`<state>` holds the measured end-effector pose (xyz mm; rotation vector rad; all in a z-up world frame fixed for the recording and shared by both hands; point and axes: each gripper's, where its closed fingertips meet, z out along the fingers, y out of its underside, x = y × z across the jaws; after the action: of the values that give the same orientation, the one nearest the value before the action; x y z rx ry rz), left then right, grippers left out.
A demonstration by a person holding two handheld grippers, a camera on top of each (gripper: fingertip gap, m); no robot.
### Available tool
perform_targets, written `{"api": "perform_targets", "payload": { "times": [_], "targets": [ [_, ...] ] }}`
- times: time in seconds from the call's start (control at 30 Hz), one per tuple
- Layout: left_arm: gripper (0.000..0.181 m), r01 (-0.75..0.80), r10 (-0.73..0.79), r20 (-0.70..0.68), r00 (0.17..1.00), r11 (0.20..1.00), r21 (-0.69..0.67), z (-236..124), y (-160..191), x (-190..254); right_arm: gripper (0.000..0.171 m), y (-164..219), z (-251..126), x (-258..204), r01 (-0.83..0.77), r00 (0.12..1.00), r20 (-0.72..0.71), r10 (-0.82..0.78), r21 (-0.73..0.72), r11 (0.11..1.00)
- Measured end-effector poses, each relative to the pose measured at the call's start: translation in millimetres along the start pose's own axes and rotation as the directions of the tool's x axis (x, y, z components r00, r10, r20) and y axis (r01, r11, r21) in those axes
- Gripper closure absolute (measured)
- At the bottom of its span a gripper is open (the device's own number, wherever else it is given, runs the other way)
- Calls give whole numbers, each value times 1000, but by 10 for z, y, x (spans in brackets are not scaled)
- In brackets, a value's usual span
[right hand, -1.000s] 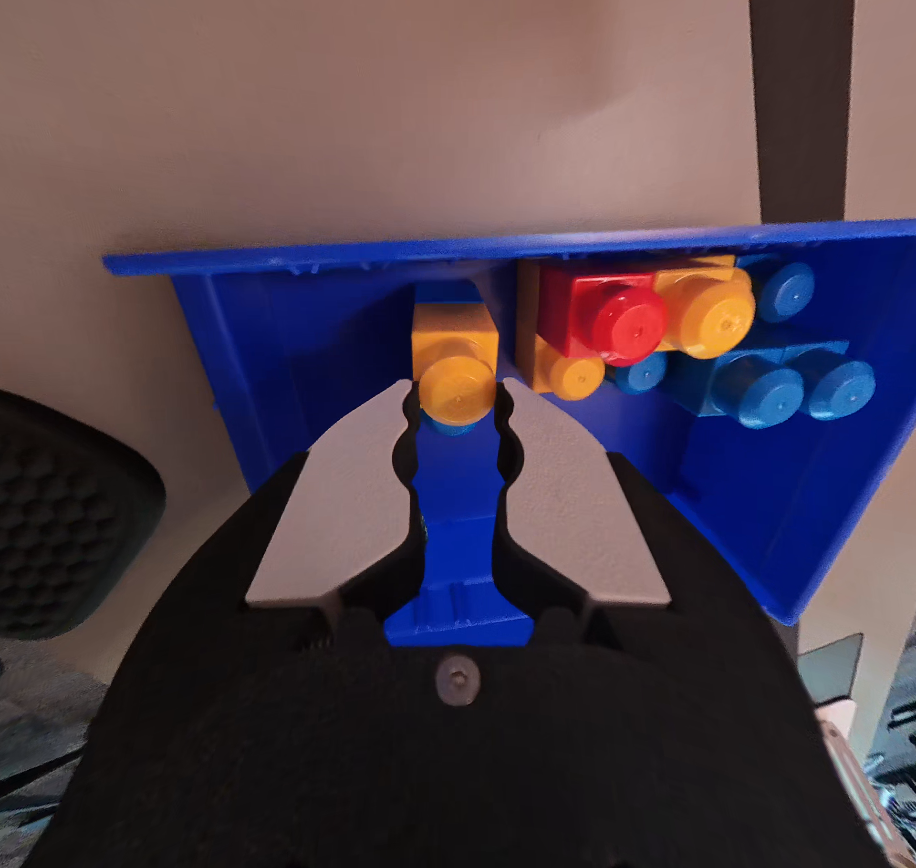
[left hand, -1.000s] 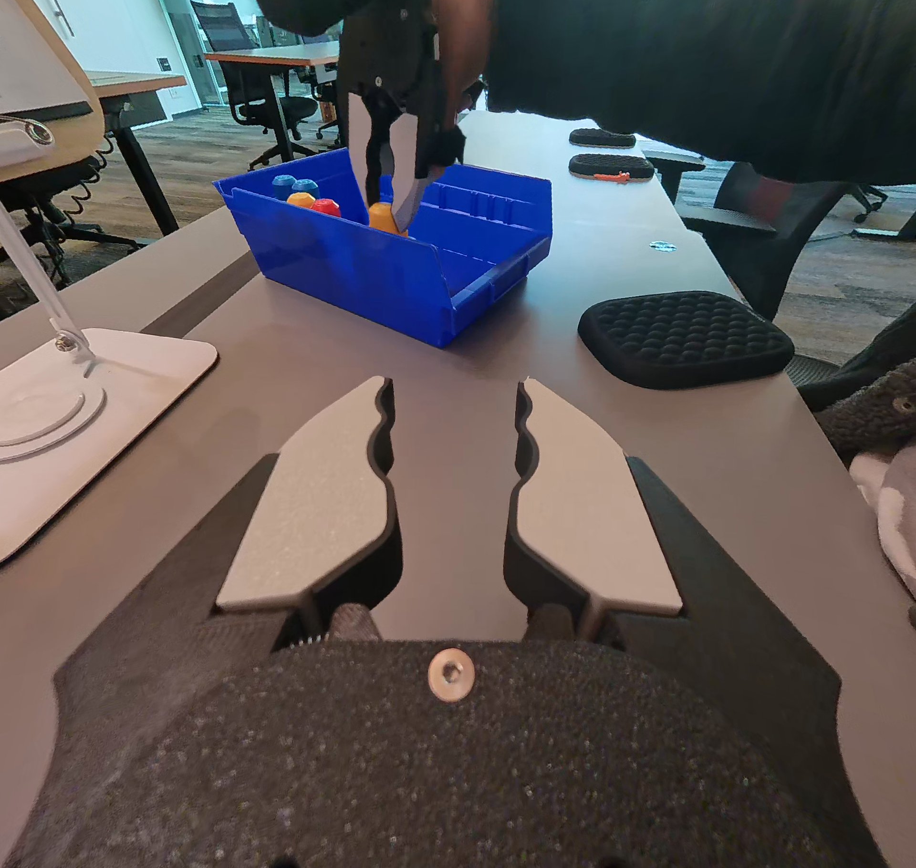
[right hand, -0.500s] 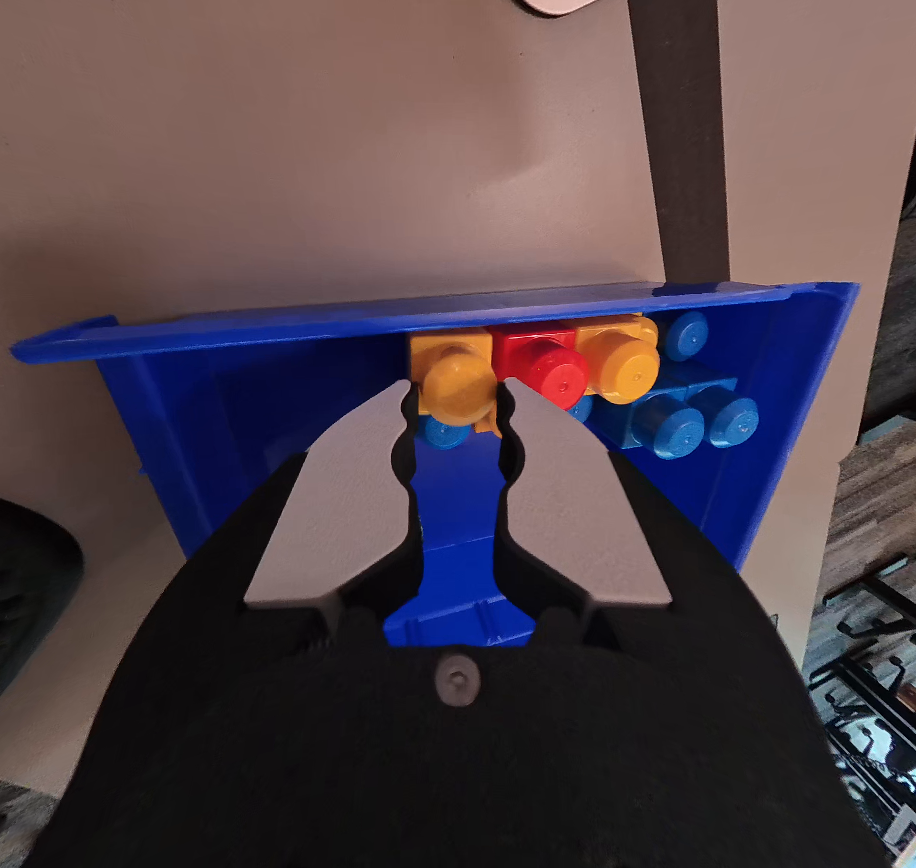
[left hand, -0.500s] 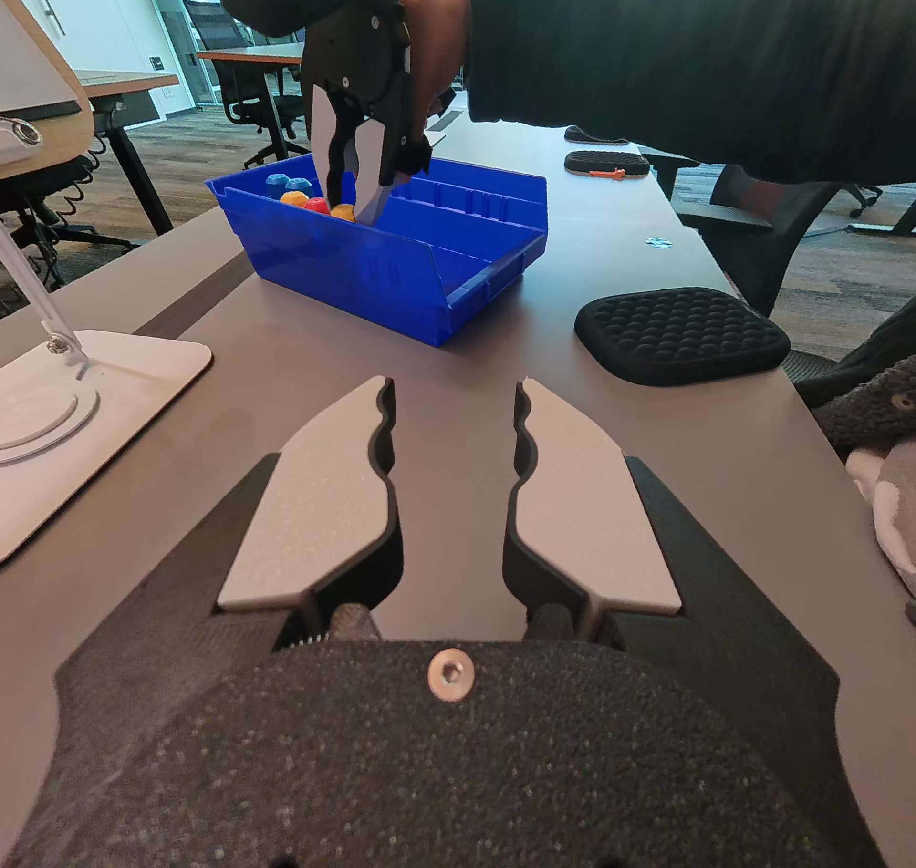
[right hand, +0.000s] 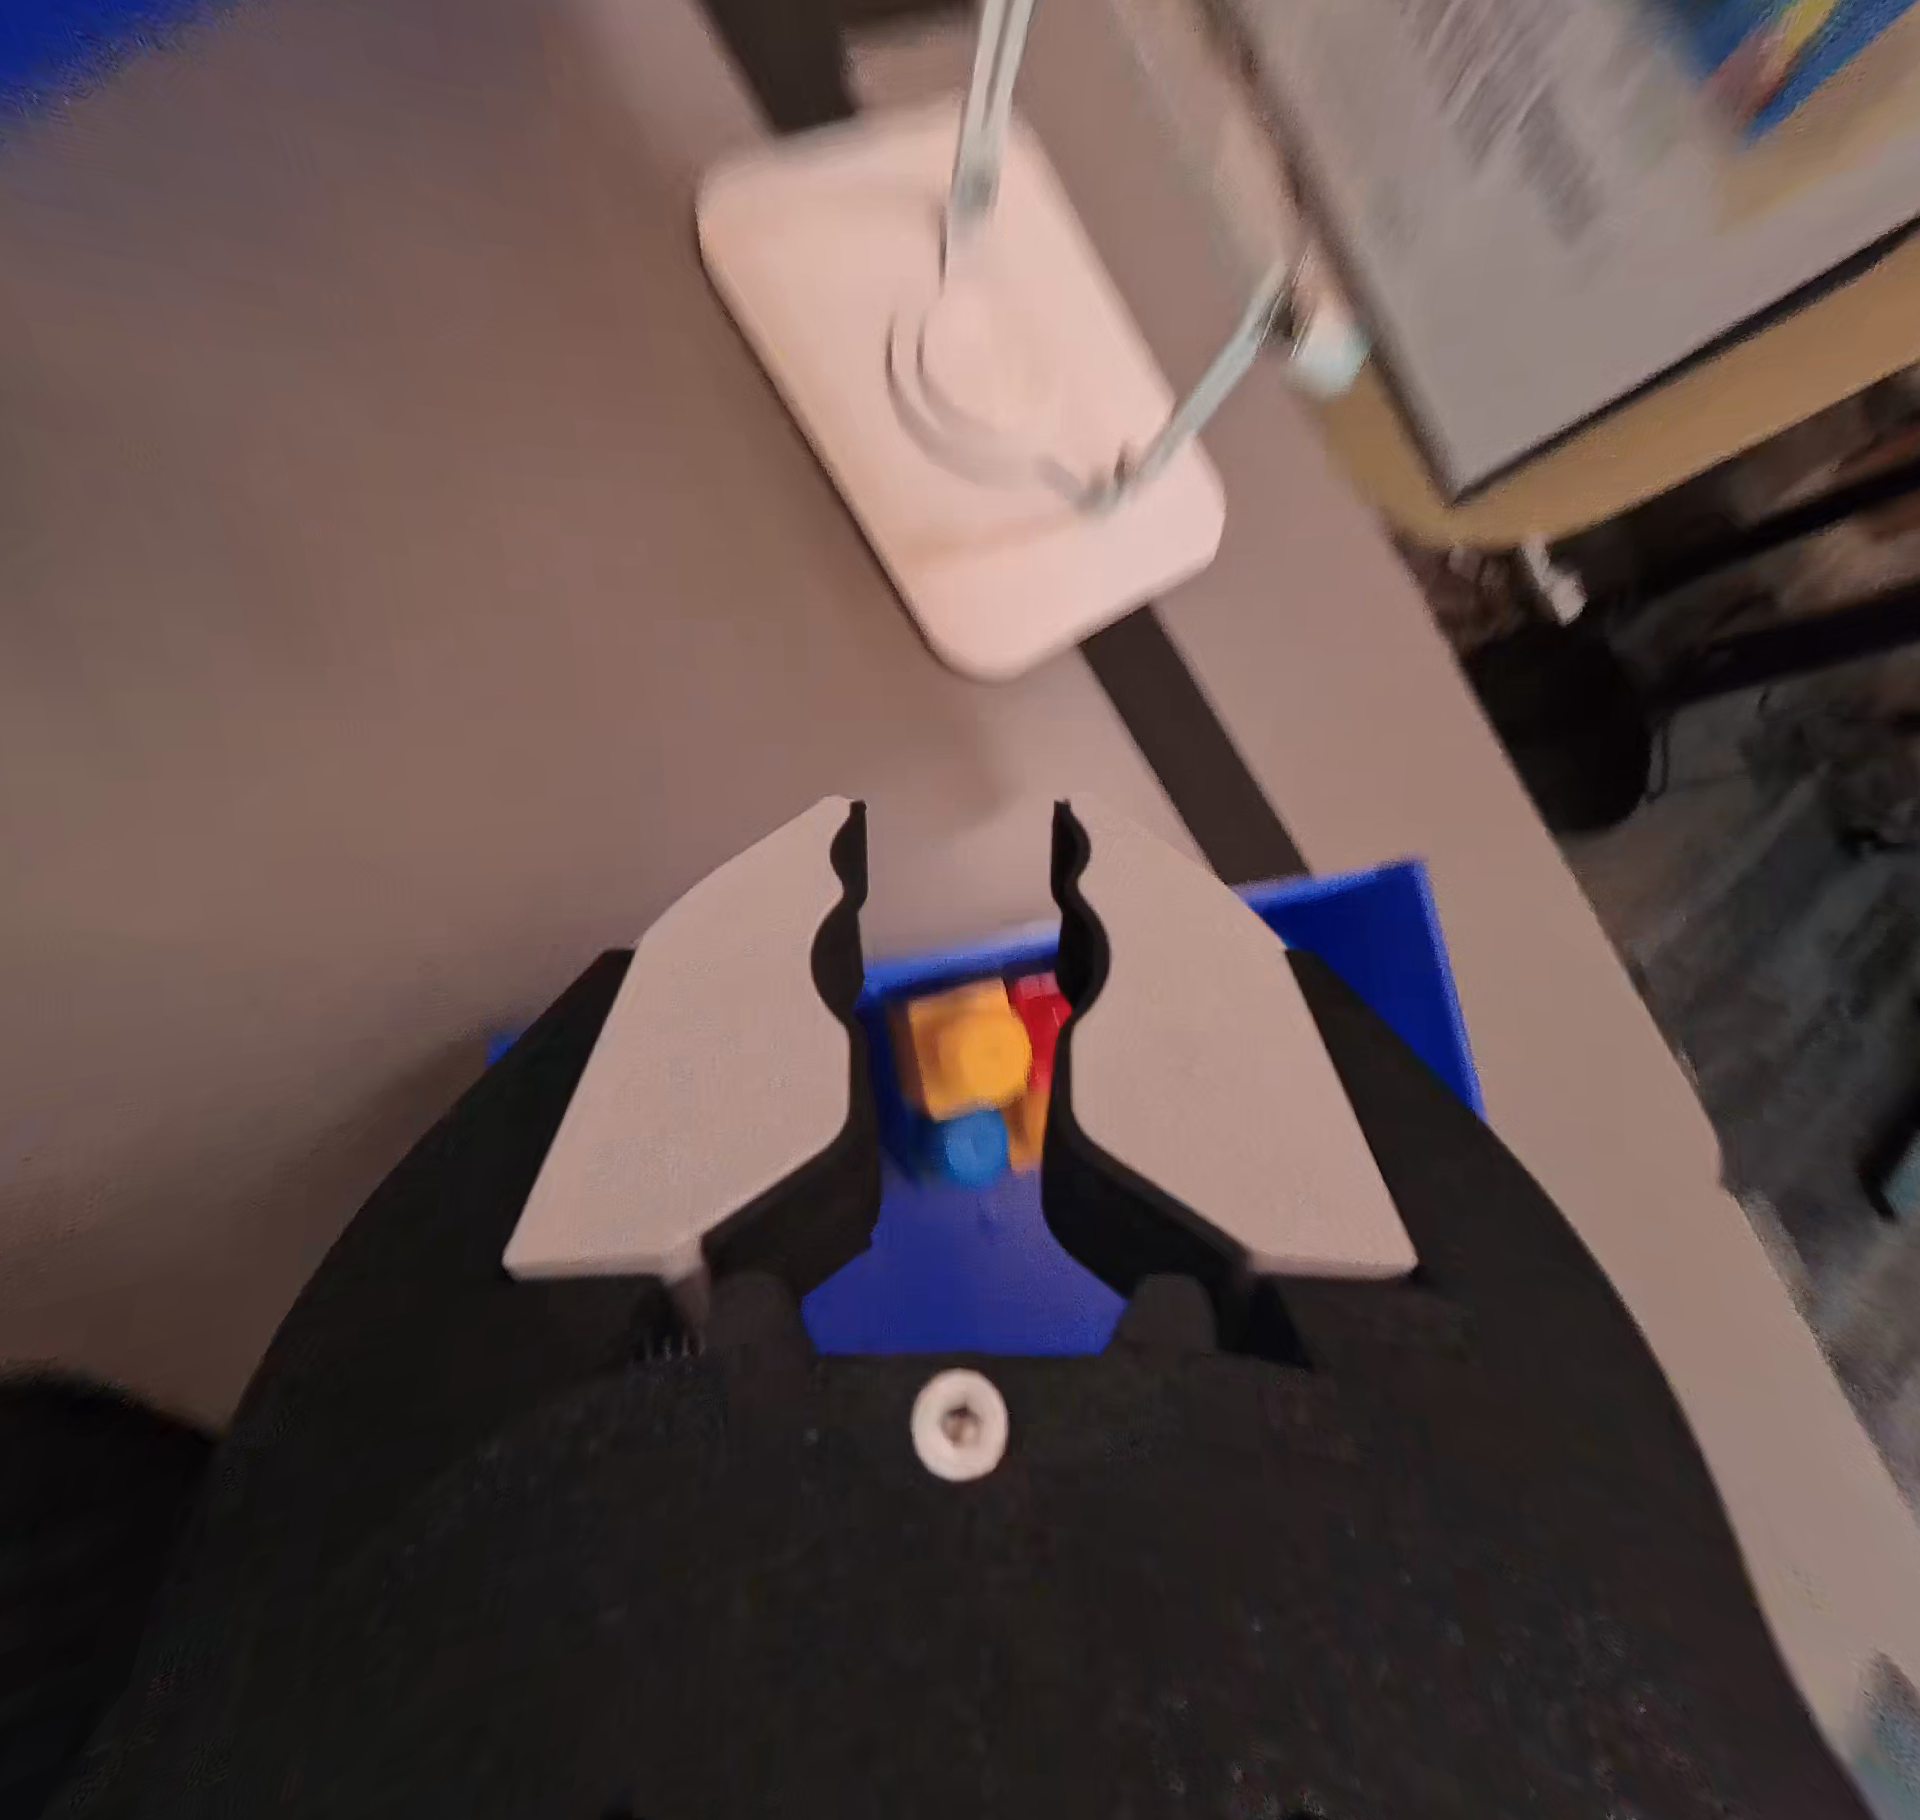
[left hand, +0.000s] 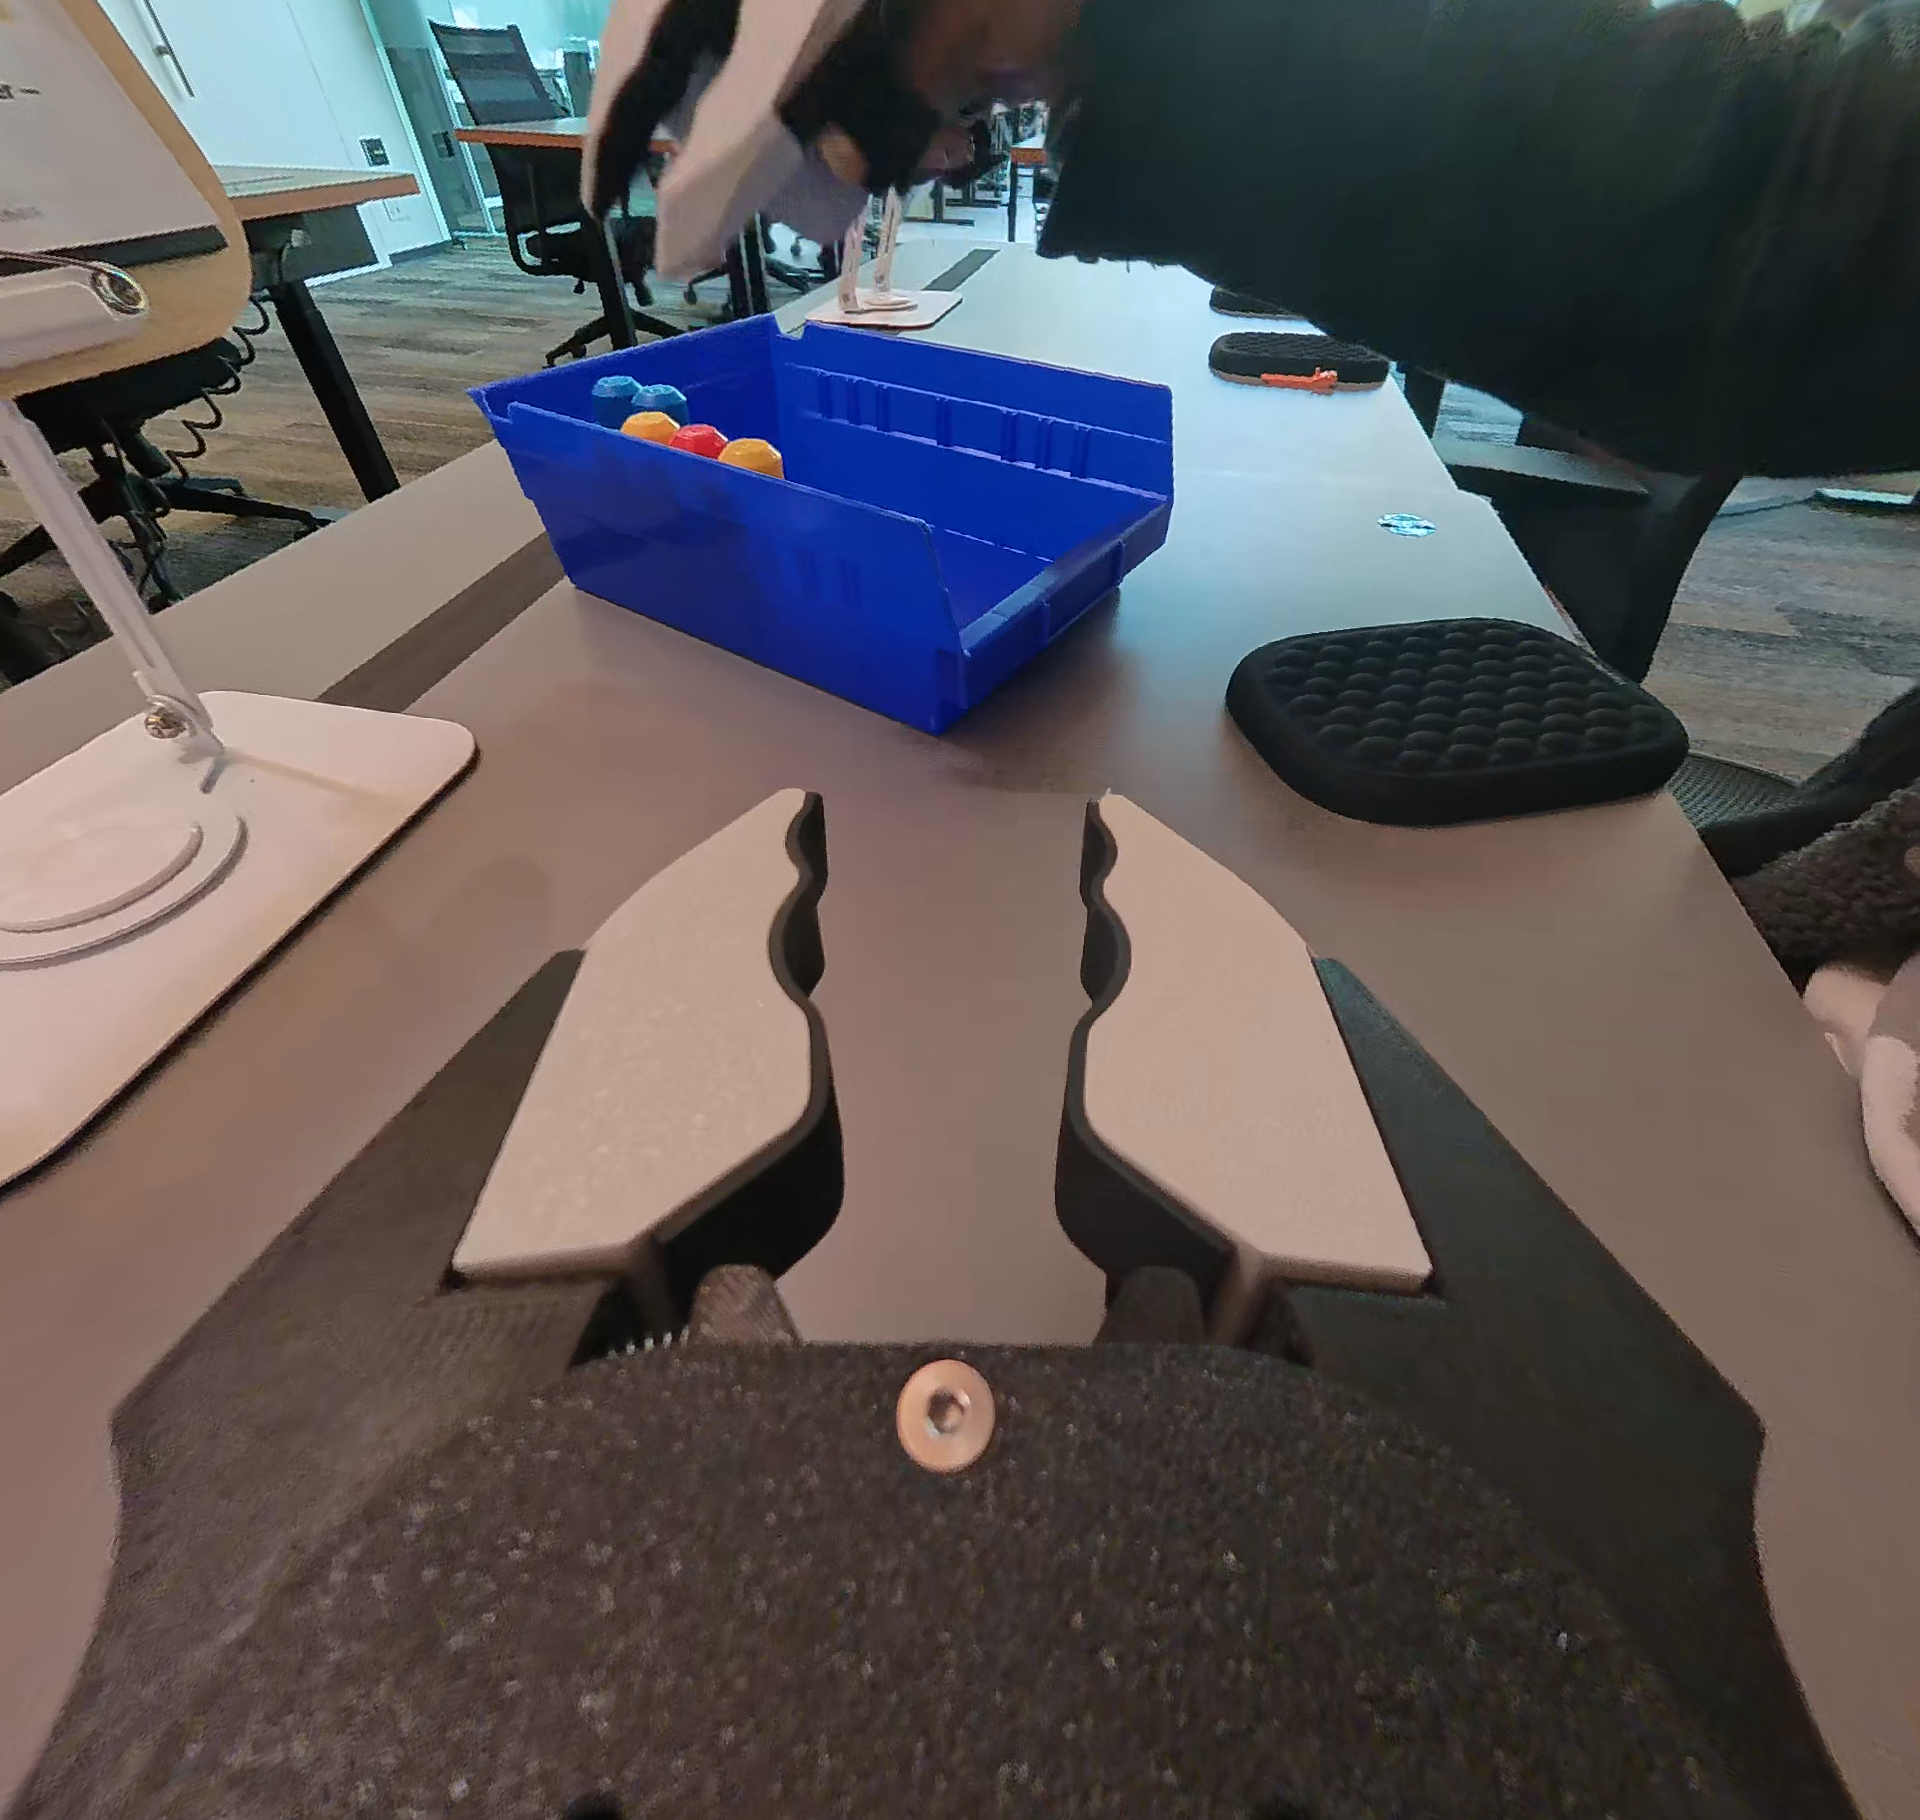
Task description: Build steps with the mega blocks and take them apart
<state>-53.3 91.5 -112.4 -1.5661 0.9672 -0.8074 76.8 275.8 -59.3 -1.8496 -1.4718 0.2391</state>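
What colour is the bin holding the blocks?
Bright blue bin; the left wrist view shows it best.

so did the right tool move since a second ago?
Yes. In the left wrist view the right tool has lifted out of the blue bin and now hangs above its back corner, open and empty; the blocks remain inside.

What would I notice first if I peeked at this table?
Probably the bright blue bin in the middle of the grey table, with orange, red and blue blocks tucked into its far corner. Above it the right gripper hangs blurred, open and empty. Close up, the left gripper sits open over bare table.
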Motion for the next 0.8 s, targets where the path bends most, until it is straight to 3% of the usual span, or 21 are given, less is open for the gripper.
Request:
{"api": "perform_targets", "payload": {
  "times": [0.13,0.27,0.37,0.57,0.67,0.8],
  "targets": [
    [135,1,-1,19,1000,1000,18,-16,-31,-34,137,-730,-304,-259,-140,989,16,147,433,891],
    [133,4,-5,31,1000,999,34,-30,-46,-64,141,-1013,-398,-604,-279,953,100,284,649,708],
    [132,13,-16,42,999,998,66,-67,-105,-94,147,-980,-232,-868,-332,929,129,347,704,627],
    [134,24,-35,98,995,993,115,-265,-293,-248,165,-759,260,-1306,-383,910,169,378,692,612],
    [138,-9,-14,198,980,993,118,-504,-442,-430,171,-682,422,-1441,-398,912,206,356,656,641],
    [146,-9,-17,413,910,998,59,-1076,-601,-895,171,-653,427,-1458,-364,928,192,320,653,664]
  ]
}}
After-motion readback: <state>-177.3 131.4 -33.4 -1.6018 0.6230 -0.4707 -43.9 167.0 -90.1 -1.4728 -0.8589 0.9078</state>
